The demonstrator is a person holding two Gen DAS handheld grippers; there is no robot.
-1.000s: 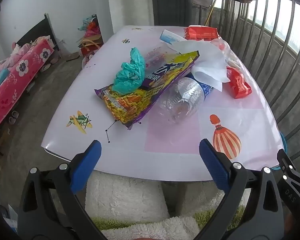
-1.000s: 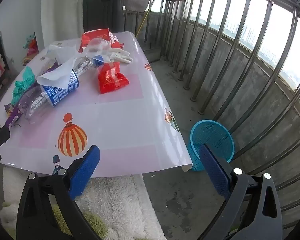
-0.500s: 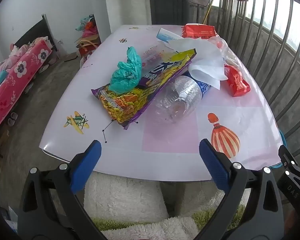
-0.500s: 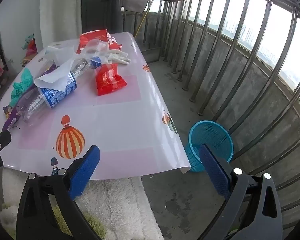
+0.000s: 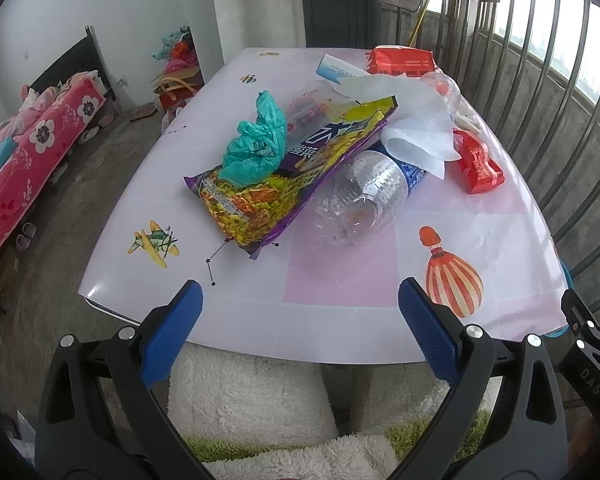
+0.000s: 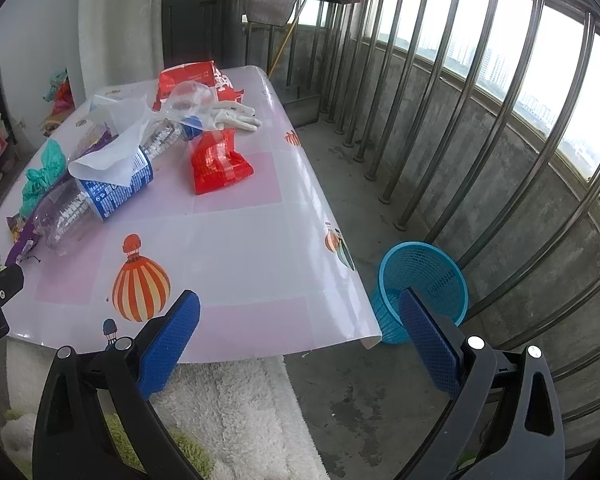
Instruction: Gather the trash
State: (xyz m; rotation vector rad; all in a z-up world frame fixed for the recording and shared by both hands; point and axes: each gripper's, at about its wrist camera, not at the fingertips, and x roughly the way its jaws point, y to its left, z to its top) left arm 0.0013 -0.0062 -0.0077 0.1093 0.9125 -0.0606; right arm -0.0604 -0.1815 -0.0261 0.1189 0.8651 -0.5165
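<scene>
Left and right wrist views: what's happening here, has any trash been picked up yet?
Not yet. A person holds the left hand-held gripper and the right hand-held gripper open and empty at the near edge of the balloon-print table. The litter sits untouched: a clear plastic bottle with a blue label, a purple and yellow snack bag, a crumpled teal plastic bag and a red wrapper. A blue mesh waste basket stands on the floor beside the table, and no trash can be seen in it.

A bed with a pink floral blanket [image 5: 32, 148] stands at nine o'clock. Metal railing bars [image 6: 496, 120] run along three o'clock. A white fluffy rug [image 5: 244, 396] lies at six o'clock.
</scene>
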